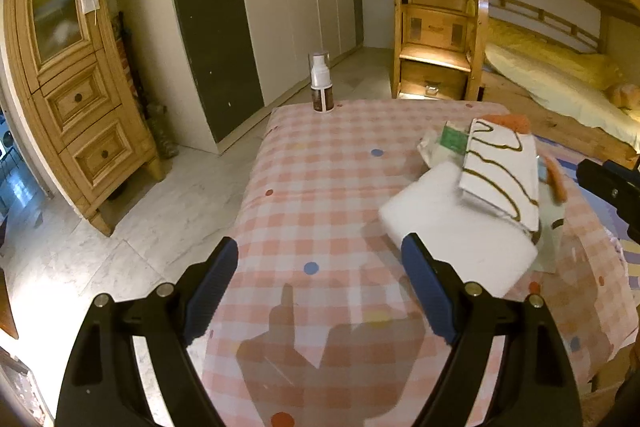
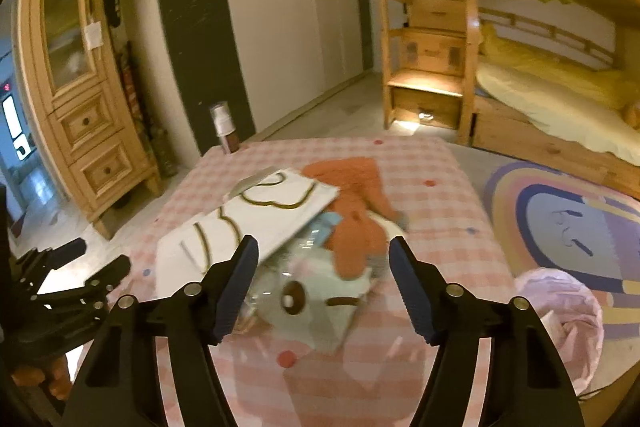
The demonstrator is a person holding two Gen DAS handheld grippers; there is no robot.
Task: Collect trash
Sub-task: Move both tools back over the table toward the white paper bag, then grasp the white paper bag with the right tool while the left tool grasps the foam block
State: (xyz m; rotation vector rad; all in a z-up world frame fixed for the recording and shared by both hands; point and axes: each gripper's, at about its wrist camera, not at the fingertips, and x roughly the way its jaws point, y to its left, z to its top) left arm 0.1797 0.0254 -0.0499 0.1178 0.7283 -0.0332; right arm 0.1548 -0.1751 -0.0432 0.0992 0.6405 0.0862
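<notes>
While both tongs, left tongs (image 1: 320, 287) and right tongs (image 2: 324, 283), are hanging wide apart, the white card (image 2: 248, 223) may be sliding off the worktop's (image 1: 320, 187) right edge.

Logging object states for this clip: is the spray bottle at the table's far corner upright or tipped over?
Upright. The spray bottle stands on its base on the checked tablecloth, clear cap on top, in both views.

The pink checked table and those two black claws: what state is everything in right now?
Left gripper: open, empty, above the pink checked tablecloth.
Right gripper: open, empty, above the pile.
White spray bottle with brown label: upright, capped, at the far edge.
White card with brown squiggly lines: tilted, lying on the pile.
Orange plush toy: lying flat, partly covered.
Pale green printed plastic packet: crumpled, lying flat.
</notes>
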